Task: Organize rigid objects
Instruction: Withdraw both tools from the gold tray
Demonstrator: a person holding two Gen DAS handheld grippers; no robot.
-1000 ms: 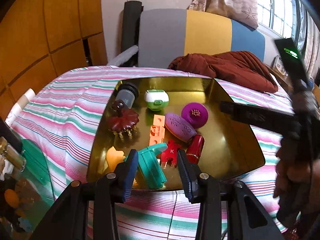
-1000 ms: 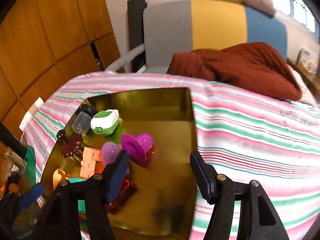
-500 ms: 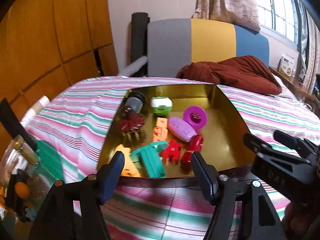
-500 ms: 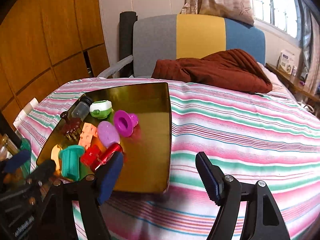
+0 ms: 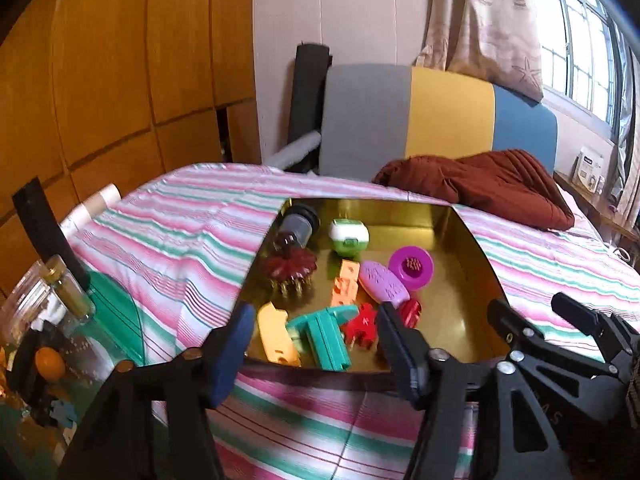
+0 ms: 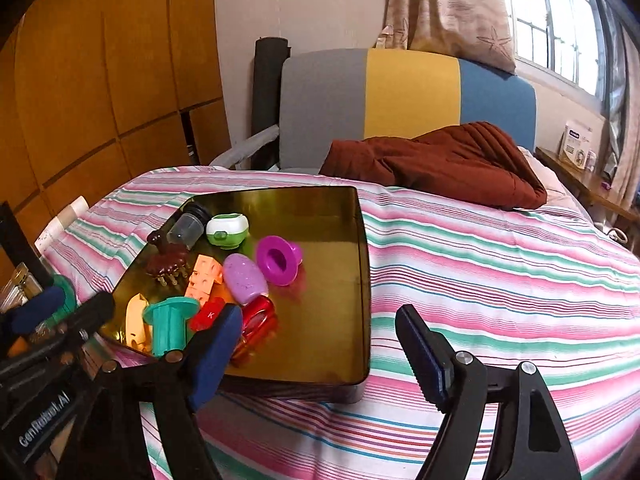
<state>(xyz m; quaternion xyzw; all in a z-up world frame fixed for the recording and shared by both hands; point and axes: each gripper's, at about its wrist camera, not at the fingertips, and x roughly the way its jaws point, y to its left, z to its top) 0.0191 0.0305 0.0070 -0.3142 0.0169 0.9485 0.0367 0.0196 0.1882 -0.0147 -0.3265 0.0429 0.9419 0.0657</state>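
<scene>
Looks like someone's bedroom at home: striped bedsheet (image 6: 480,264), tri-colour padded headboard (image 6: 408,92), crumpled brown blanket (image 6: 440,164), curtained window (image 6: 560,20), wooden wardrobe panels (image 6: 100,80).

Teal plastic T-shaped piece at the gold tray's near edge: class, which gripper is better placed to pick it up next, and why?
Probably the left gripper. Its empty, closing jaws frame the teal plastic T-shaped piece just ahead. The right gripper, empty with jaws opening, faces the gold tray's bare right side and the striped bedcover.
</scene>
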